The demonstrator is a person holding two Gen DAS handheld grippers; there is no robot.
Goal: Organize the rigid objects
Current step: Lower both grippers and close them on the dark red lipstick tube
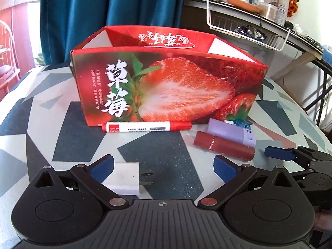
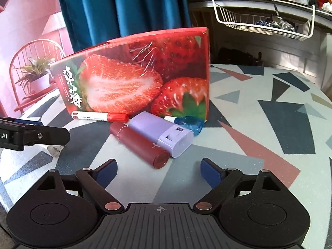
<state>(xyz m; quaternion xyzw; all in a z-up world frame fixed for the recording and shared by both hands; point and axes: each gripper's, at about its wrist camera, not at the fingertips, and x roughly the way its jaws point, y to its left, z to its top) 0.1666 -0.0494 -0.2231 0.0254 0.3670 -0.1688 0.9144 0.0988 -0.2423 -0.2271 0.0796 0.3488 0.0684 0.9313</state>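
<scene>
While both grippers' jaws are held spread, left gripper beside one white charger plug, right gripper before one maroon tube; one lilac power bank, one red marker, one strawberry box counted on geometric-patterned table; teal curtain behind.

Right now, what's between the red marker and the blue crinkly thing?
The purple charger and dark red tube, lying side by side; clearest in the right wrist view.

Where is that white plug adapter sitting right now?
In the left wrist view, the white plug adapter lies on the patterned table, beside the left hand-held gripper's left finger, nearer than the red marker.
</scene>
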